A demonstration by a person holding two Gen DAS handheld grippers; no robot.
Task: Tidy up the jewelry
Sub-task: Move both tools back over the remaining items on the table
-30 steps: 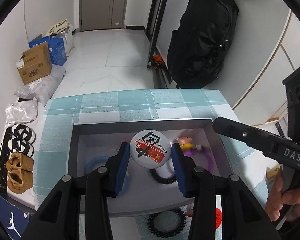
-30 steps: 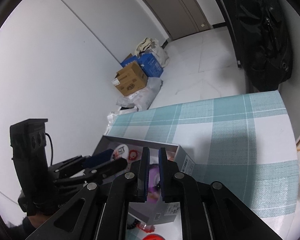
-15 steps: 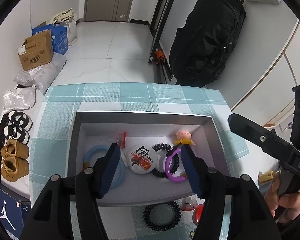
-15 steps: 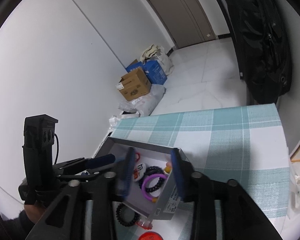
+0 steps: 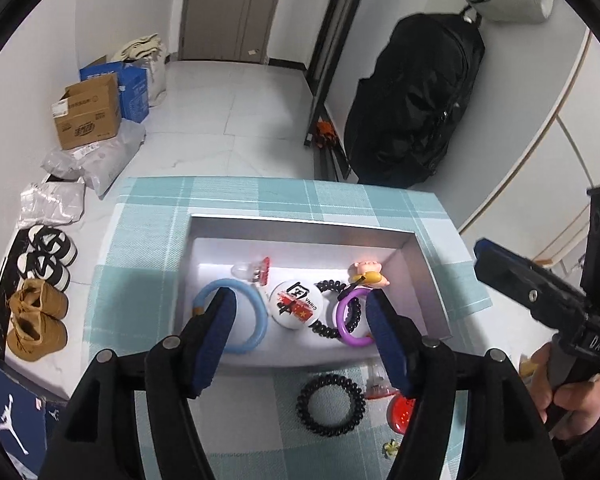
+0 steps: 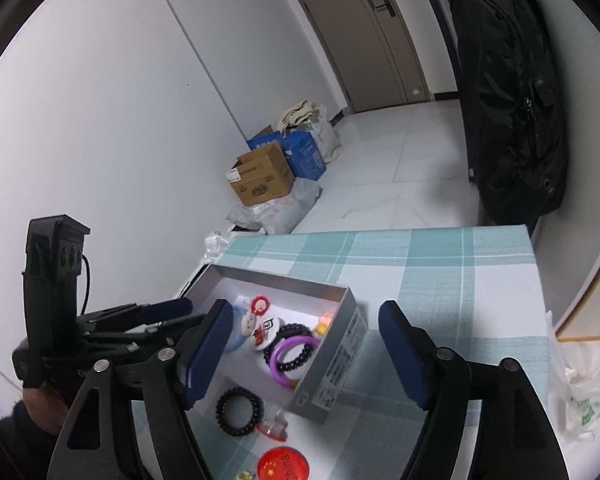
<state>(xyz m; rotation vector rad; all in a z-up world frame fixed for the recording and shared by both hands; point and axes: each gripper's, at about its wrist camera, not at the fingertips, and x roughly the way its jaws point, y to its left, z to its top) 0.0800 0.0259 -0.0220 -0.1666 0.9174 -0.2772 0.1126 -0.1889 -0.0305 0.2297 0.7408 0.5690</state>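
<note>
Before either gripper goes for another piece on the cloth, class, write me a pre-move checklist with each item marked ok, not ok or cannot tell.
1. Left gripper empty: ok. Its jaws have just been opening and nothing sits between them.
2. Right gripper empty: ok. Its jaws have also just been opening and stand wide.
3. White badge and purple ring lie inside the grey box: ok.
4. Black coil hair tie on the cloth, unobstructed: ok.
5. Red badge reachable: ok in the right wrist view; a left finger partly hides it in the other.
6. Small yellow piece identified: cannot tell, too small.
</note>
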